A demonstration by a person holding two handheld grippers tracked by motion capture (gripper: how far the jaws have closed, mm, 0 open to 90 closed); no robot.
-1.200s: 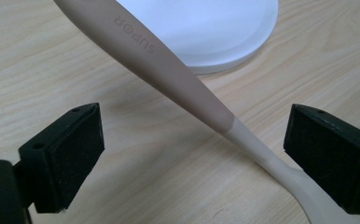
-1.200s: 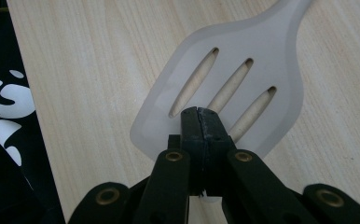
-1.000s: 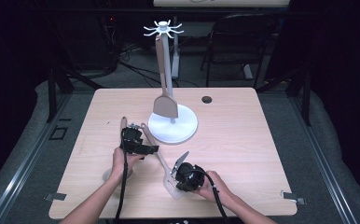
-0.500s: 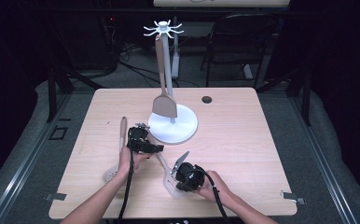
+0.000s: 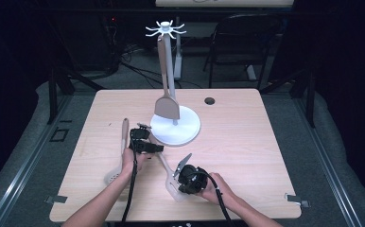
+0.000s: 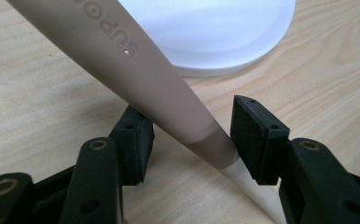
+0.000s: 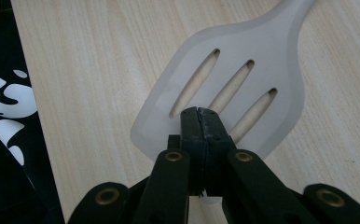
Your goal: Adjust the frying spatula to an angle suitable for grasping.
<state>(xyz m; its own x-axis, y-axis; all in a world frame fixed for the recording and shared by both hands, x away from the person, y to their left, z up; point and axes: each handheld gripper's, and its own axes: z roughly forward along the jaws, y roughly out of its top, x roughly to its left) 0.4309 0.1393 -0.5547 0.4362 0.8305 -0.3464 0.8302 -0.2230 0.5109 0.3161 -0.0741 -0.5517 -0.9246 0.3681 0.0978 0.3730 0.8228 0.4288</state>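
Observation:
A slotted spatula (image 5: pixel 164 163) lies on the wooden table (image 5: pixel 265 156), its pale blade (image 7: pixel 243 60) toward the front edge and its beige handle (image 6: pixel 169 88) pointing at the white stand's base (image 5: pixel 180 130). My left gripper (image 5: pixel 156 147) is open, its jaws straddling that handle (image 6: pixel 197 135); the right pad (image 6: pixel 257 135) is against it and the left pad stands a little off. My right gripper (image 5: pixel 177 184) is shut, its tips (image 7: pixel 199 116) over the blade between two slots. I cannot tell whether they press on it.
Another spatula (image 5: pixel 166 106) hangs from the hook crown (image 5: pixel 165 29) of the stand. A beige slotted spoon (image 5: pixel 124 135) lies left of my left hand. A small dark hole (image 5: pixel 210 100) is at the table's back. A chair (image 5: pixel 237 42) stands behind.
My left gripper and hand have shifted slightly right, settling around the spatula handle. The right gripper has stayed put.

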